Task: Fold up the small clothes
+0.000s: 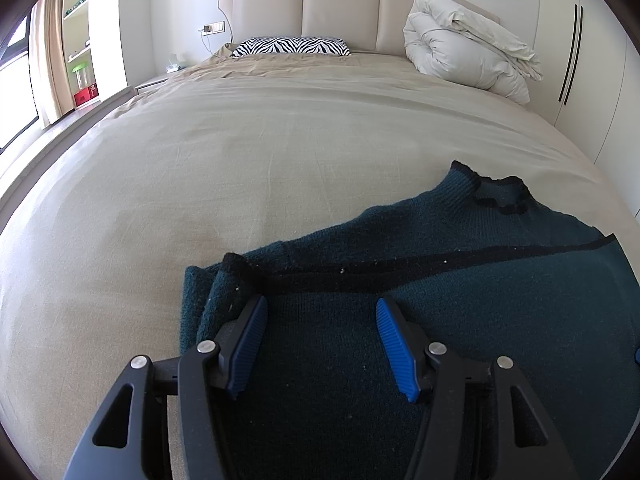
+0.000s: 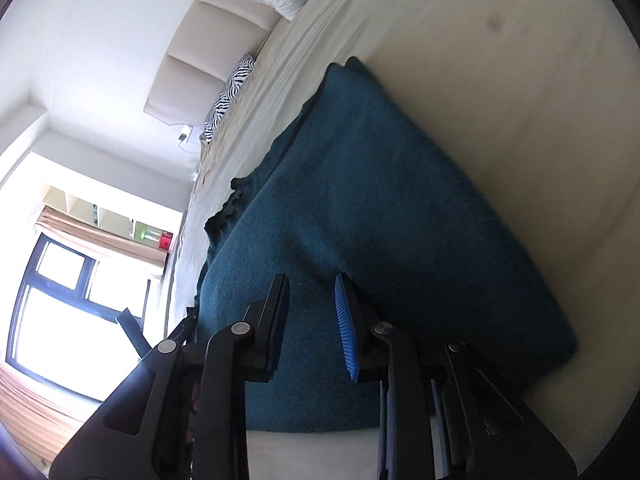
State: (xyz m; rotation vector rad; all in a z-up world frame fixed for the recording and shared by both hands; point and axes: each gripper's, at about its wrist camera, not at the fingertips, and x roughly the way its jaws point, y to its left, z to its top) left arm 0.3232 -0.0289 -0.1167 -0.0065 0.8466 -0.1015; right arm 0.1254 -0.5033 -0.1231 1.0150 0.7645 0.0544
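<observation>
A dark teal knitted sweater [image 1: 440, 280] with black trim lies on the beige bed sheet [image 1: 240, 160], one part folded over along a black stripe, its collar toward the far right. My left gripper [image 1: 320, 320] is open just above the sweater's near left part, holding nothing. In the right wrist view, which is rolled sideways, the same sweater [image 2: 360, 200] shows as a folded teal slab. My right gripper [image 2: 312, 312] is open over the sweater's near edge, with nothing between its fingers.
A zebra-print pillow [image 1: 290, 46] and a bundled white duvet [image 1: 464, 44] lie at the padded headboard [image 1: 340, 8]. A white wardrobe [image 1: 580, 60] stands to the right. A window and shelves [image 1: 76, 40] are to the left.
</observation>
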